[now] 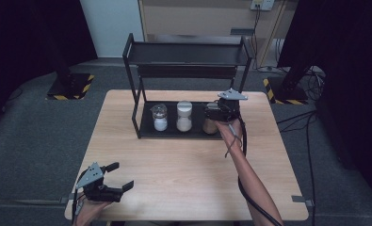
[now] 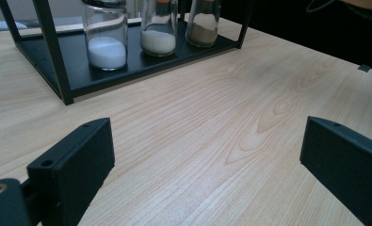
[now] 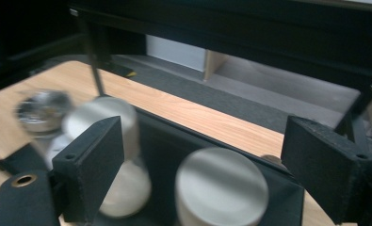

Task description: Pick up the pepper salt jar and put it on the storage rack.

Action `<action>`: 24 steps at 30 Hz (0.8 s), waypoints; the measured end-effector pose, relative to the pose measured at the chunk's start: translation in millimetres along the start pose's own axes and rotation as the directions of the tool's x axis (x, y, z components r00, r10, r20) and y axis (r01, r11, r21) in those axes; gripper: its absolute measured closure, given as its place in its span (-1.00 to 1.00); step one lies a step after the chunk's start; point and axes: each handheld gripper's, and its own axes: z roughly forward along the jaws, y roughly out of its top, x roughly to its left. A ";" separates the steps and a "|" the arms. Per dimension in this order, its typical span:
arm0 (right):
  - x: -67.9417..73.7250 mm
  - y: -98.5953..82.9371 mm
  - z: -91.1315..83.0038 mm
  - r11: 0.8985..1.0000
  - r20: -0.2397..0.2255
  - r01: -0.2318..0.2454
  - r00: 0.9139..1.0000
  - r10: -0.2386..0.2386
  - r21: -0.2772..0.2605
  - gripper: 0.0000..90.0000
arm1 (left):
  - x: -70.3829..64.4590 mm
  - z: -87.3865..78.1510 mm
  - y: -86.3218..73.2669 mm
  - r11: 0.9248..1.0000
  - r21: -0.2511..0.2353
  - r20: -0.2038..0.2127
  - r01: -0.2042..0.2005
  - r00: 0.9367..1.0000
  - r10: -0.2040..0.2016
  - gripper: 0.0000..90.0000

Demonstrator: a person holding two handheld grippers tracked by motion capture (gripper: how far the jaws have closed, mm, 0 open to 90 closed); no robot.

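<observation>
The right gripper (image 1: 220, 114) is being held, jaws spread, above the brown-filled jar (image 1: 209, 126) at the right end of the black rack's (image 1: 146, 133) lower shelf, nothing being pinched. Two more jars, one capped (image 1: 184, 116) and one of clear glass (image 1: 160, 117), are standing to its left. The left gripper (image 1: 118, 176) is being kept spread wide over the table's (image 1: 183, 165) near left corner

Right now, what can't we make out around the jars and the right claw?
- Brown jar: high view, mostly hidden by the right claw above it.
- Jar tops: left gripper view, cut off by the top edge, e.g. the white-powder jar.
- Lids: right gripper view, motion-blurred; no detail.
- Left claw: open over bare table.
</observation>
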 end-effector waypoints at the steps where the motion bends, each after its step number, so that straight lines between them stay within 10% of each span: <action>1: 0.0 0.0 0.0 1.000 0.000 0.000 1.000 0.000 0.000 -0.70 | 0.0 0.0 0.0 1.000 0.000 0.000 0.000 1.000 0.000 -0.94; 24: -6.8 -17.2 -73.3 0.998 -0.172 0.052 0.983 -0.058 -0.035 -0.74 | -1.1 2.8 1.3 1.000 0.007 0.005 -0.003 1.000 0.003 -0.94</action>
